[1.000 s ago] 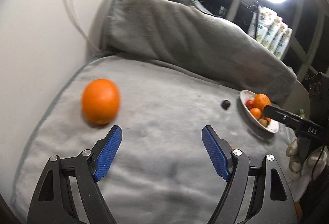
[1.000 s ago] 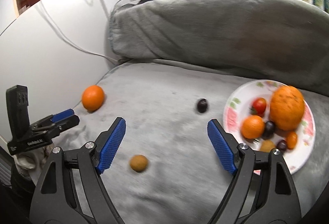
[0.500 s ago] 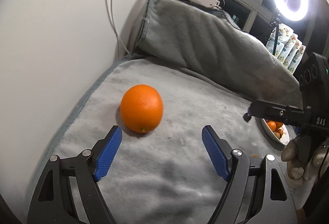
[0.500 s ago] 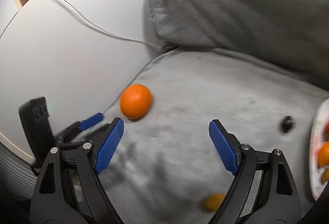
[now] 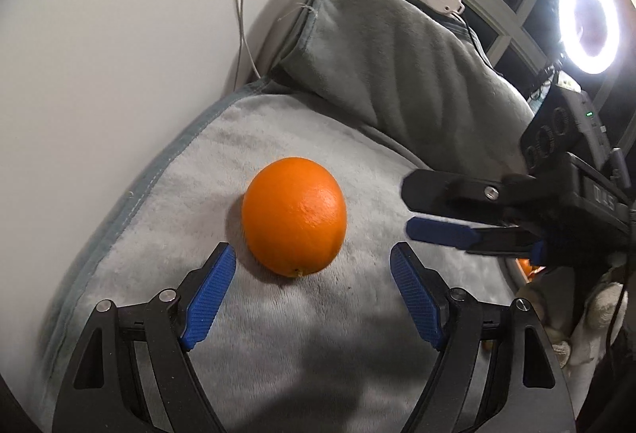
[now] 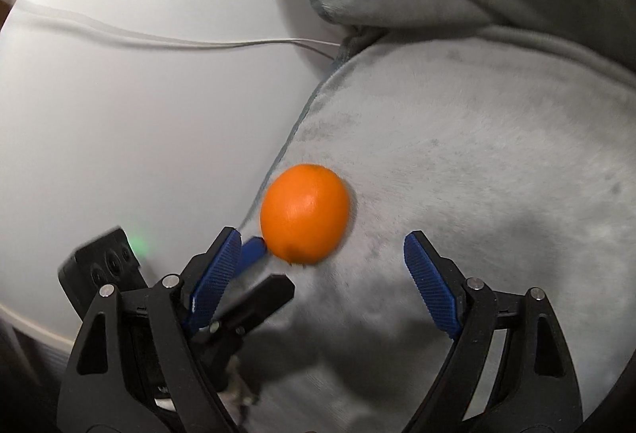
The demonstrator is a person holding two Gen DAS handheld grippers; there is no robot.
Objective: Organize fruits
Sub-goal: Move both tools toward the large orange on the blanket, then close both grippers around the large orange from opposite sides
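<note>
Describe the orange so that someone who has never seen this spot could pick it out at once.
Start at the grey blanket spread beside the white wall, with a grey cushion propped at its far end. Near the blanket's wall-side edge sits the orange, alone on the fabric, just ahead of two open tongs. It is the only round, bright orange thing among grey cloth and black-and-blue tools.

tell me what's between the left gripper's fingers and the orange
Nothing but bare grey blanket. In the left wrist view the left gripper is open, and the orange sits just beyond its blue fingertips, untouched.
</note>
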